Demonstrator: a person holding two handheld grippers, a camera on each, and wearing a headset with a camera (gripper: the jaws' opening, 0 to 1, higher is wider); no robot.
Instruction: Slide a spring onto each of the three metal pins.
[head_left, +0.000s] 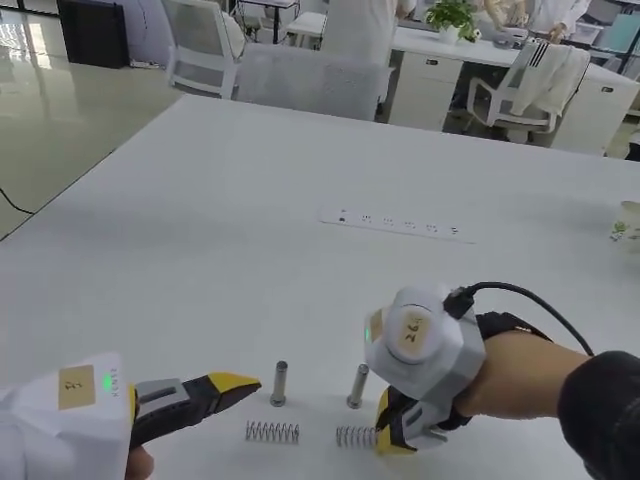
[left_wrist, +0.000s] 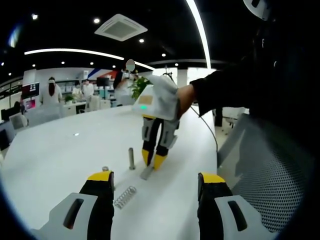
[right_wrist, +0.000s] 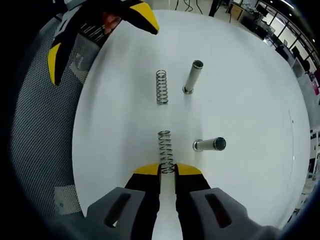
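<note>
Right tongs (right_wrist: 167, 169), yellow-tipped, pinched on one end of a coiled wire spring (right_wrist: 165, 147) lying flat on the smooth white tabletop (right_wrist: 250, 90) beside two upright cylindrical metal pins (right_wrist: 192, 76), second spring (right_wrist: 161, 86) loose nearby; left tongs (left_wrist: 157, 177) wide, empty.

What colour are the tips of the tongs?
Yellow tips on the right tongs; clearest in the right gripper view.

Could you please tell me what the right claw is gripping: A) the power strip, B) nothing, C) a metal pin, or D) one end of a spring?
D: the right gripper view shows the right claw shut on the near end of a spring.
</note>
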